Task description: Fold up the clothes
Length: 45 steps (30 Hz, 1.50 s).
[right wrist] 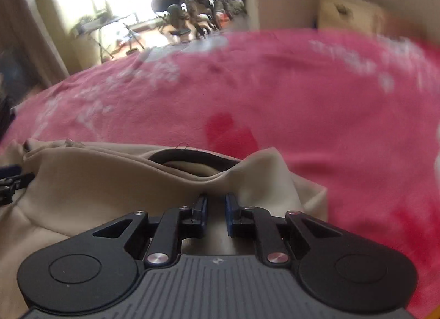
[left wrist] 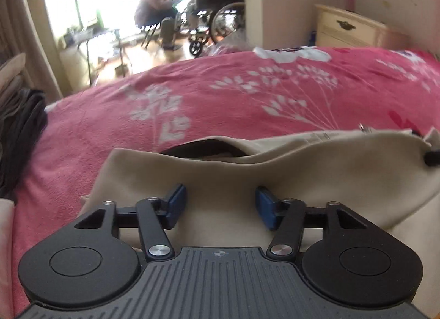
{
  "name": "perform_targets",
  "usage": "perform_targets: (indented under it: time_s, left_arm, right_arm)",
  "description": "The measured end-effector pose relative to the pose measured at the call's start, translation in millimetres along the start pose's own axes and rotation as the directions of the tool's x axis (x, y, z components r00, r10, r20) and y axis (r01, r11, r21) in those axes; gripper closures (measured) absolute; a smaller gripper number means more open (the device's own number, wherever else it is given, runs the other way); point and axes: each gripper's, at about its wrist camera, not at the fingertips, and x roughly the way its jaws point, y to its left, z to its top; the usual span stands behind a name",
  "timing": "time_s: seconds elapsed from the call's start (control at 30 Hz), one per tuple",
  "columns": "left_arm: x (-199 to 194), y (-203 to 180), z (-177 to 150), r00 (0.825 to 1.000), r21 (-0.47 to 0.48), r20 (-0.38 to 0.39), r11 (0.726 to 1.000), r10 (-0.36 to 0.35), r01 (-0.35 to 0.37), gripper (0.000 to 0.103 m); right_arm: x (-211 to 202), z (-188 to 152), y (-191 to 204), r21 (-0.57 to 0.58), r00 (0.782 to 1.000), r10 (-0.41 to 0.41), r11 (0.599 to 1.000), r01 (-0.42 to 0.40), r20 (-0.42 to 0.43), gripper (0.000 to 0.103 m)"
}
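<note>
A beige garment point(left wrist: 316, 170) lies on a pink flowered bedspread point(left wrist: 220, 99), and a dark lining shows inside its opening point(left wrist: 203, 148). My left gripper point(left wrist: 221, 195) hovers over the cloth near its left end. Its blue pads point(left wrist: 176, 203) stand wide apart with nothing pinched between them. In the right wrist view the same garment point(right wrist: 96, 181) has a raised fold just ahead of my right gripper point(right wrist: 216, 200). This gripper's pads point(right wrist: 229, 214) are close together with a narrow gap, and no cloth is clearly clamped. The left gripper's tip point(right wrist: 11, 178) shows at that view's left edge.
The bedspread point(right wrist: 302, 99) stretches far ahead and to the right. A dark pile of clothes point(left wrist: 22, 132) lies at the bed's left edge. Beyond the bed are a seated person point(left wrist: 156, 5), a wheelchair point(left wrist: 220, 22) and a cream nightstand point(left wrist: 349, 27).
</note>
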Motion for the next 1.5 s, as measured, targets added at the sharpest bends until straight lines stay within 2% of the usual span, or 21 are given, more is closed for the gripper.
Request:
perform_targets:
  time_s: [0.1, 0.13, 0.27, 0.37, 0.43, 0.47, 0.5, 0.57, 0.67, 0.77, 0.8, 0.83, 0.9, 1.0, 1.03, 1.1, 1.17, 1.27, 1.33, 1.4, 1.5]
  left_arm:
    - [-28, 15, 4, 1.0, -0.016, -0.002, 1.0, 0.009, -0.009, 0.046]
    - [-41, 20, 2, 1.0, -0.016, 0.002, 1.0, 0.002, -0.002, 0.046]
    - [-98, 26, -16, 0.997, -0.004, 0.024, 0.997, -0.075, 0.075, 0.045]
    - [-117, 10, -37, 0.988, 0.062, 0.02, 0.986, -0.153, 0.152, 0.044]
    - [-113, -1, -51, 0.989, 0.109, 0.017, 0.983, -0.147, 0.145, 0.044]
    - [-100, -5, -60, 0.993, 0.145, -0.008, 0.983, -0.116, 0.115, 0.044]
    - [-86, -7, -68, 0.996, 0.172, -0.033, 0.981, -0.083, 0.087, 0.044]
    - [-70, 8, -78, 0.997, 0.14, -0.046, 0.987, -0.068, 0.073, 0.034]
    - [-86, 24, -67, 0.999, 0.079, -0.019, 0.996, -0.045, 0.046, 0.035]
    - [-109, 33, -65, 0.998, 0.081, 0.05, 0.996, -0.047, 0.042, 0.033]
    - [-110, 36, -66, 0.998, 0.082, 0.051, 0.996, -0.024, 0.02, 0.033]
    - [-105, 39, -69, 0.999, 0.079, 0.034, 0.997, 0.012, -0.015, 0.033]
    - [-84, 52, -76, 0.995, 0.037, -0.037, 0.995, 0.089, -0.087, 0.033]
    - [-65, 79, -84, 0.996, -0.103, -0.06, 0.992, 0.062, -0.068, 0.02]
    - [-68, 84, -82, 0.997, -0.13, -0.061, 0.989, 0.058, -0.065, 0.022]
    - [-73, 91, -77, 0.997, -0.168, -0.056, 0.984, 0.055, -0.064, 0.023]
    - [-81, 89, -77, 0.995, -0.121, -0.029, 0.988, 0.097, -0.1, 0.023]
    - [-67, 86, -81, 0.984, -0.052, -0.081, 0.985, 0.158, -0.163, 0.02]
    - [-64, 85, -81, 0.983, -0.063, -0.068, 0.983, 0.168, -0.172, 0.021]
    - [-73, 85, -80, 0.981, -0.065, -0.057, 0.98, 0.184, -0.187, 0.022]
    - [-100, 81, -81, 0.978, -0.034, 0.004, 0.978, 0.207, -0.207, 0.023]
  right_arm:
    - [-30, 9, 6, 0.0, 1.0, -0.025, 1.0, 0.025, 0.008, 0.089]
    - [-46, 8, 7, -0.012, 1.0, -0.002, 1.0, 0.003, 0.016, 0.088]
    - [-108, -8, 18, -0.057, 0.996, 0.085, 0.995, -0.083, 0.023, 0.088]
    - [-126, -36, 47, -0.135, 0.989, 0.141, 0.98, -0.146, -0.044, 0.088]
    - [-125, -57, 74, -0.228, 0.981, 0.177, 0.955, -0.19, -0.079, 0.088]
    - [-122, -67, 84, -0.274, 0.98, 0.177, 0.942, -0.194, -0.086, 0.089]
    - [-110, -77, 88, -0.314, 0.986, 0.139, 0.935, -0.162, -0.095, 0.089]
    - [-86, -97, 96, -0.395, 0.992, 0.058, 0.914, -0.097, -0.108, 0.089]
    - [-88, -87, 82, -0.285, 0.988, 0.102, 0.95, -0.131, -0.116, 0.09]
    - [-116, -79, 78, -0.289, 0.99, 0.136, 0.947, -0.141, -0.04, 0.089]
    - [-121, -81, 74, -0.28, 0.99, 0.138, 0.949, -0.143, -0.038, 0.089]
    - [-126, -83, 70, -0.27, 0.99, 0.139, 0.952, -0.144, -0.037, 0.089]
    - [-118, -94, 51, -0.218, 0.996, 0.068, 0.973, -0.081, -0.064, 0.09]
    - [-107, -100, 15, -0.04, 0.991, 0.122, 0.991, -0.124, -0.054, 0.093]
    - [-106, -97, 7, 0.015, 0.987, 0.151, 0.989, -0.15, -0.056, 0.095]
    - [-119, -91, 13, -0.024, 0.99, 0.136, 0.99, -0.137, -0.046, 0.095]
    - [-142, -91, 14, -0.091, 0.995, 0.092, 0.992, -0.089, 0.026, 0.094]
    - [-135, -96, -5, -0.067, 0.999, -0.042, 0.997, 0.041, -0.011, 0.094]
    - [-114, -108, -17, -0.079, 0.993, -0.109, 0.991, 0.105, -0.044, 0.095]
    - [-111, -112, -15, -0.109, 0.992, -0.125, 0.986, 0.123, -0.013, 0.096]
    - [-127, -103, -4, -0.123, 0.991, -0.135, 0.983, 0.135, 0.013, 0.094]
